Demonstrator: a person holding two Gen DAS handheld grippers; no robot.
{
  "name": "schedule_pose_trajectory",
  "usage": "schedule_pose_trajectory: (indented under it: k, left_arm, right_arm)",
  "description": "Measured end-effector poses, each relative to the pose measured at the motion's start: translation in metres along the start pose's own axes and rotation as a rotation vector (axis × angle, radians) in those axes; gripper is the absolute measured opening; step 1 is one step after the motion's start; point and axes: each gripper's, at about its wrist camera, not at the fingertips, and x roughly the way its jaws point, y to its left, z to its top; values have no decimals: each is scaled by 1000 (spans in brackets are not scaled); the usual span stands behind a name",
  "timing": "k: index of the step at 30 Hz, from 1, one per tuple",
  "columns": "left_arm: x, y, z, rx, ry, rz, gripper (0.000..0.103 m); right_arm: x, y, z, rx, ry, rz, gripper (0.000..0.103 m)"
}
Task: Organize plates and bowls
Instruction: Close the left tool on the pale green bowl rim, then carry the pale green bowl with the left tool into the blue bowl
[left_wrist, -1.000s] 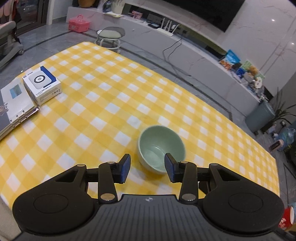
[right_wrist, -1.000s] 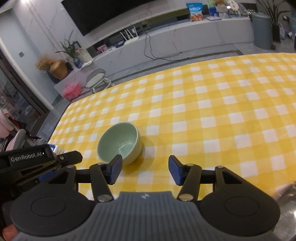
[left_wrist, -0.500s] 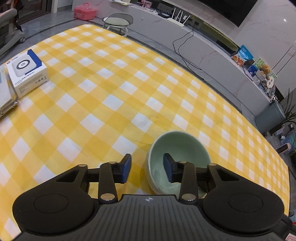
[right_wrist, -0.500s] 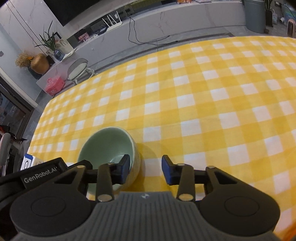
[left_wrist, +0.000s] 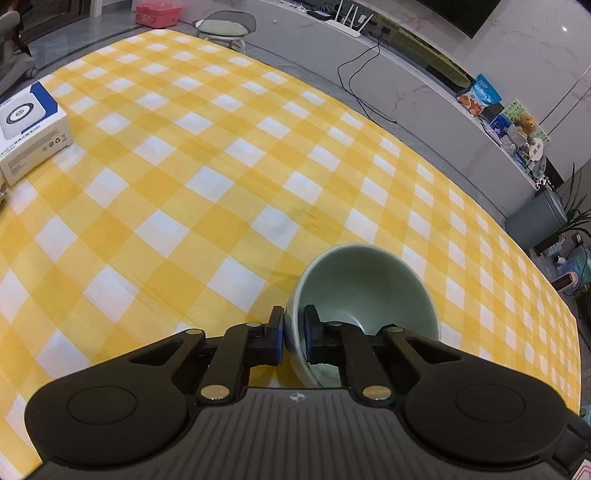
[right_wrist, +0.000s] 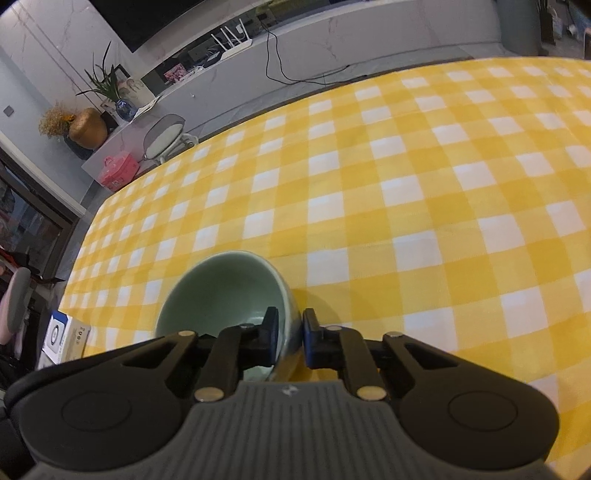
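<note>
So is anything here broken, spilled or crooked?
Nothing stands out. The green bowl sits upright and empty on the checked cloth, uncracked. The left gripper and right gripper are closing on opposite sides of its rim.

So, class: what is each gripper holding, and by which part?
Both jaws are closing on the pale green ceramic bowl: the left gripper straddles its left rim wall, the right gripper its right rim wall, one pad inside, one outside.

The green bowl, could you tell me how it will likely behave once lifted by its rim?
The green bowl looks glazed, so probably rigid, breakable and slippery. Both grippers are closing on opposite rim walls, which should limit tipping.
</note>
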Motion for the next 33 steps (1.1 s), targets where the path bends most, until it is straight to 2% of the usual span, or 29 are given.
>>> schedule_pose_trajectory:
  k: [7,13,24,33]
  left_arm:
    - [-14,1,-7,-4,10,14,10]
    - [-45,-8,-19,11,-9,15,10]
    - [-118,-50,-55,74,-66,-48,10]
    - [-164,-99,-107,168,-60,-149,10]
  right_arm:
    - [-11,0,-6,25,27,12,11]
    - [-43,1,-14,27,8,33,11]
    - [-142,-25,-27,45,-82,76,11]
    - [-233,-83,-45,89,-180,84,11]
